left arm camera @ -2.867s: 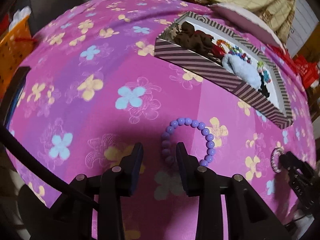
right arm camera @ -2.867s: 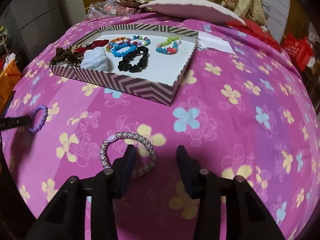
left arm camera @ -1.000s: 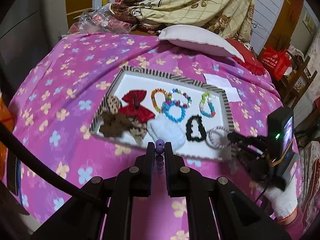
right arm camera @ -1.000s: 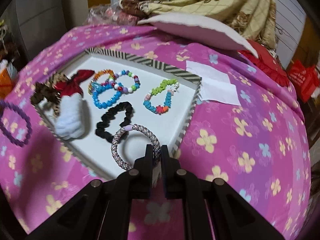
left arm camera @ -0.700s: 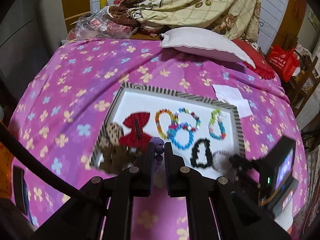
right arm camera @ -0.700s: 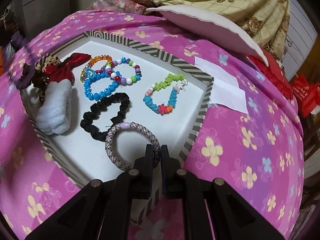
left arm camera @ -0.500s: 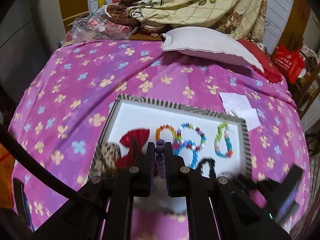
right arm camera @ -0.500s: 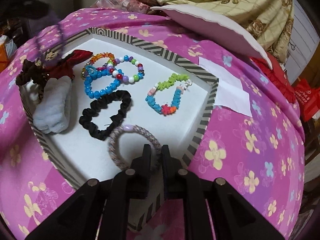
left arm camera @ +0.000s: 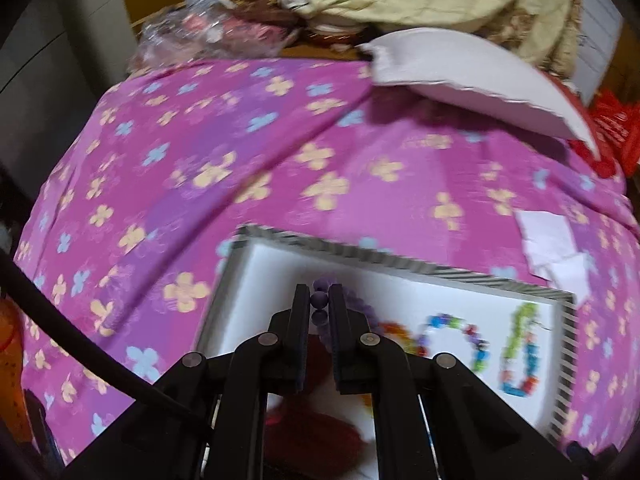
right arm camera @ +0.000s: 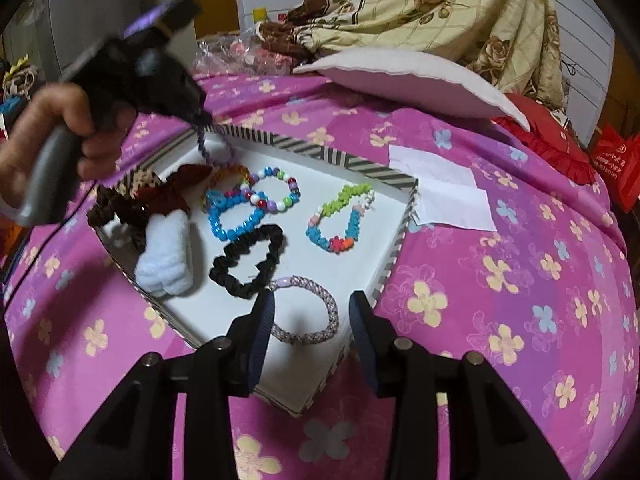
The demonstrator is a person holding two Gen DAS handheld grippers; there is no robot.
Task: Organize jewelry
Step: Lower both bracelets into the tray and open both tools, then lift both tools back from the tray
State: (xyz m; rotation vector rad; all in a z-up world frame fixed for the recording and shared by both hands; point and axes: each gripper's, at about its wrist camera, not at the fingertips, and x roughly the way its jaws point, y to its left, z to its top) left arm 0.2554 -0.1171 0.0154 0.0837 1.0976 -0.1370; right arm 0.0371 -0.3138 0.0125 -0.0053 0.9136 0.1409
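A white tray with a striped rim point(right arm camera: 320, 152) lies on the pink flowered cloth. My right gripper point(right arm camera: 312, 300) hangs over its near corner and its jaws are opening. The silver braided bracelet point(right arm camera: 334, 312) lies flat on the tray floor between the fingers, and the pads stand clear of it. My left gripper point(left arm camera: 318, 293) is shut on a purple bead bracelet point(left arm camera: 320, 315) above the tray's far left part point(left arm camera: 400, 258). In the right wrist view a hand holds that left gripper point(right arm camera: 200, 120), and the purple bead bracelet point(right arm camera: 204, 148) dangles from it over the tray's far corner.
In the tray lie a black scrunchie point(right arm camera: 250, 260), a blue bead bracelet point(right arm camera: 232, 216), a green and blue bracelet point(right arm camera: 340, 220), a white fluffy piece point(right arm camera: 166, 256) and a red bow point(right arm camera: 172, 192). A white pillow point(right arm camera: 400, 76) and a paper sheet point(right arm camera: 440, 188) lie behind it.
My right jaws have parted and let the silver bracelet drop onto the tray floor. My left gripper has carried the purple bracelet forward and down over the tray.
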